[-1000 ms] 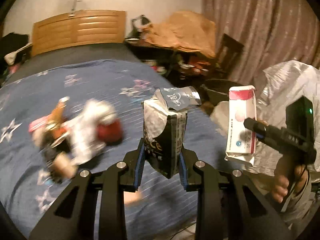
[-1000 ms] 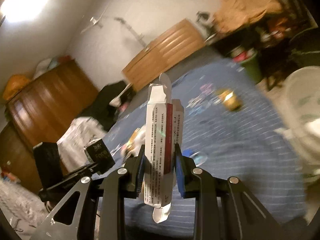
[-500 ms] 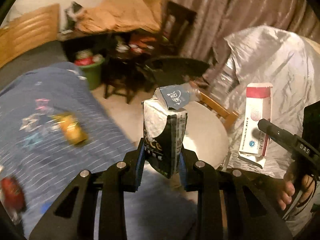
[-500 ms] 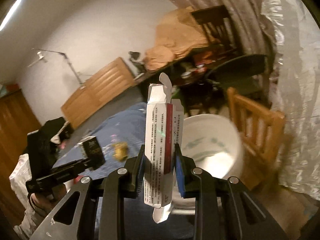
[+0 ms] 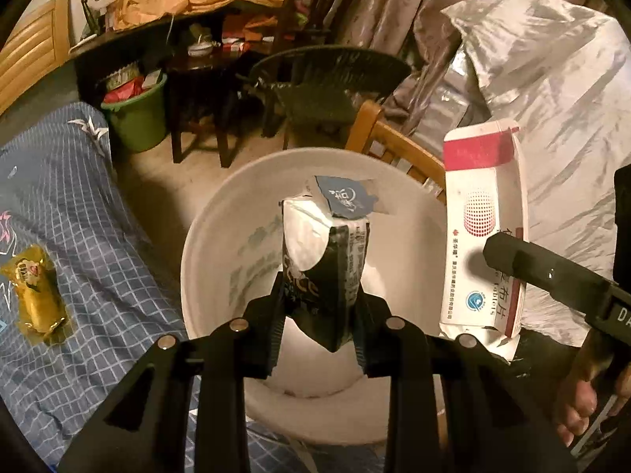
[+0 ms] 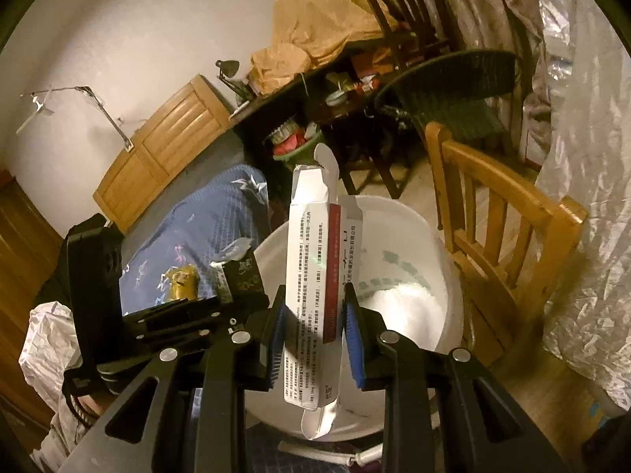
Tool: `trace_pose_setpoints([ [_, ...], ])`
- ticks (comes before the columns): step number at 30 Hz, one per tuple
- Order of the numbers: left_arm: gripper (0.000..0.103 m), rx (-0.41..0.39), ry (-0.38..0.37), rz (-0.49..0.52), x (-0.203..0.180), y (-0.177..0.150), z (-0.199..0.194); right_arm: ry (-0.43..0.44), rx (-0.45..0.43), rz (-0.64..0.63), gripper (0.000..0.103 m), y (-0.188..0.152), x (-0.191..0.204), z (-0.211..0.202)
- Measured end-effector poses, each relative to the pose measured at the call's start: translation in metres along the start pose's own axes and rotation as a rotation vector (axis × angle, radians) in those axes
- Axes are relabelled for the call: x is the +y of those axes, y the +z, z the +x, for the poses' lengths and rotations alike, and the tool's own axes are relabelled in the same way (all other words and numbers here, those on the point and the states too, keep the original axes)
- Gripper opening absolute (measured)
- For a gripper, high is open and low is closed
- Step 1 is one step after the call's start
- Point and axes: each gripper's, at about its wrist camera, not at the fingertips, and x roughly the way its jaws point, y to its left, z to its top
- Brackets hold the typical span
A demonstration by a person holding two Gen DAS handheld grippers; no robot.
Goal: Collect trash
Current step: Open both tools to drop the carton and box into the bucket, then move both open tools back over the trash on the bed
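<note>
My left gripper (image 5: 317,327) is shut on a torn black and white carton (image 5: 325,272) and holds it over the open white bucket (image 5: 209,236). My right gripper (image 6: 315,327) is shut on a flat white and red medicine box (image 6: 311,276), held upright over the same bucket (image 6: 410,287). The medicine box also shows at the right of the left wrist view (image 5: 481,236). The left gripper with its carton shows at the left of the right wrist view (image 6: 244,280). A yellow wrapper (image 5: 35,287) lies on the blue bed cover (image 5: 79,216).
A wooden chair (image 6: 501,236) stands right behind the bucket. A silvery plastic sheet (image 5: 552,98) hangs at the right. A green bin (image 5: 138,114), dark chairs and a cluttered desk (image 5: 189,31) stand further back. The yellow wrapper also shows on the bed (image 6: 181,280).
Both grippers have swung away from the bed toward the white bucket, which now lies directly below them. Each still holds its piece of trash.
</note>
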Motion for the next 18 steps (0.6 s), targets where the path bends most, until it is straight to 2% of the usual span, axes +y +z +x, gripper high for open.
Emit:
trace_pose_setpoints([
  [4, 0.055, -0.005, 0.025, -0.021, 0.004, 0.002, 0.002, 0.016, 0.012, 0.005, 0.03, 0.003, 0.0, 0.017],
  [5, 0.058, -0.008, 0.027, -0.028, 0.005, 0.003, 0.001, 0.011, 0.02, 0.006, 0.034, 0.004, 0.0, 0.024],
  [8, 0.058, -0.014, 0.041, -0.027, 0.008, 0.003, -0.002, -0.009, 0.019, 0.008, 0.046, 0.005, 0.0, 0.031],
  [11, 0.058, -0.027, 0.05, -0.022, 0.011, 0.003, -0.007, -0.004, 0.007, 0.006, 0.05, 0.004, 0.002, 0.03],
  [14, 0.06, -0.04, 0.054, -0.062, 0.017, 0.001, -0.015, -0.004, -0.011, 0.017, 0.051, 0.003, 0.0, 0.027],
  [18, 0.067, -0.073, 0.112, -0.074, 0.015, -0.007, -0.034, 0.019, -0.094, -0.003, 0.051, -0.004, 0.008, 0.004],
])
